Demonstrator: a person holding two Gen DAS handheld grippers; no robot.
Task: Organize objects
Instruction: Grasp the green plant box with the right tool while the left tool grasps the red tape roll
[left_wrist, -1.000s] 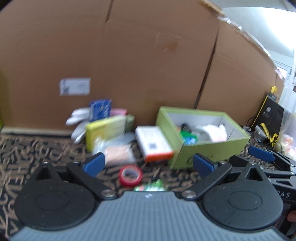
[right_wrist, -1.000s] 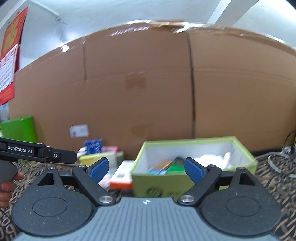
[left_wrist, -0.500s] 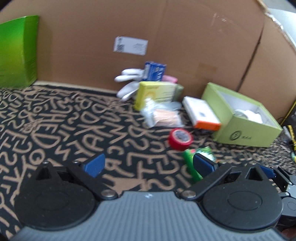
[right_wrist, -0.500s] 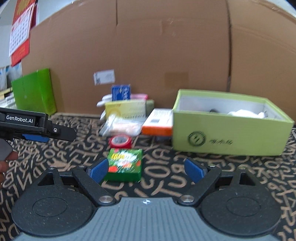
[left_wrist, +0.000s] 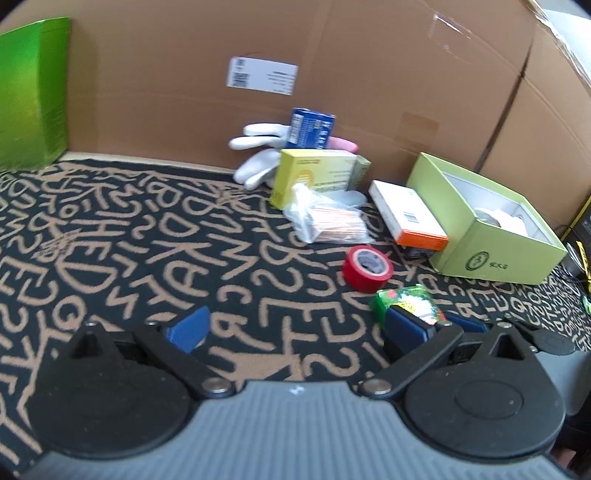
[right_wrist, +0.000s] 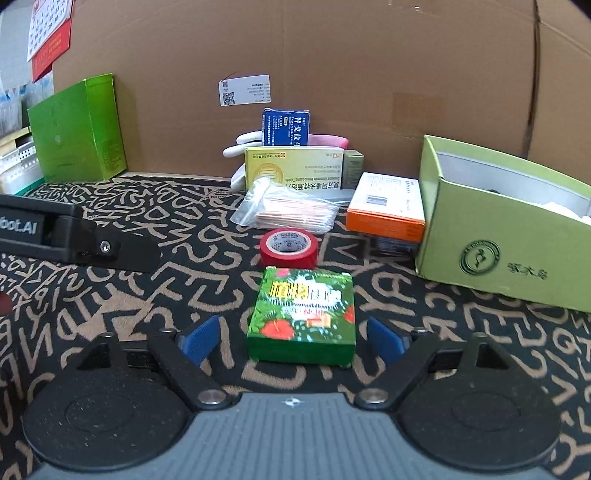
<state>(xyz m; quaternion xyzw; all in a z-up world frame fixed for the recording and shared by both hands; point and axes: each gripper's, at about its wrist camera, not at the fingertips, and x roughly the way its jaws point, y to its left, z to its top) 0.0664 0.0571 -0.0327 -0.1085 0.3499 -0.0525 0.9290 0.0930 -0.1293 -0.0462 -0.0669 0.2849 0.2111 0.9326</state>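
Observation:
A small green box with red flowers (right_wrist: 303, 316) lies on the patterned cloth between the open fingers of my right gripper (right_wrist: 295, 338); the jaws do not touch it. It also shows in the left wrist view (left_wrist: 406, 304), just beyond my open, empty left gripper (left_wrist: 295, 328). Behind it sit a red tape roll (right_wrist: 289, 246), a clear bag of sticks (right_wrist: 291, 210), an orange-edged white box (right_wrist: 388, 206), a yellow box (right_wrist: 295, 168) and a blue box (right_wrist: 285, 126). An open light-green box (right_wrist: 509, 236) stands at the right with white items inside.
A tall cardboard wall (right_wrist: 332, 74) closes the back. A bright green box (right_wrist: 77, 129) stands at the back left. White gloves (left_wrist: 258, 155) lie behind the yellow box. The left gripper's body (right_wrist: 55, 236) reaches in at the left of the right wrist view.
Both grippers have tilted down and come lower toward the cloth. My right gripper has moved forward so the green flower box now sits between its fingers. Both stay open.

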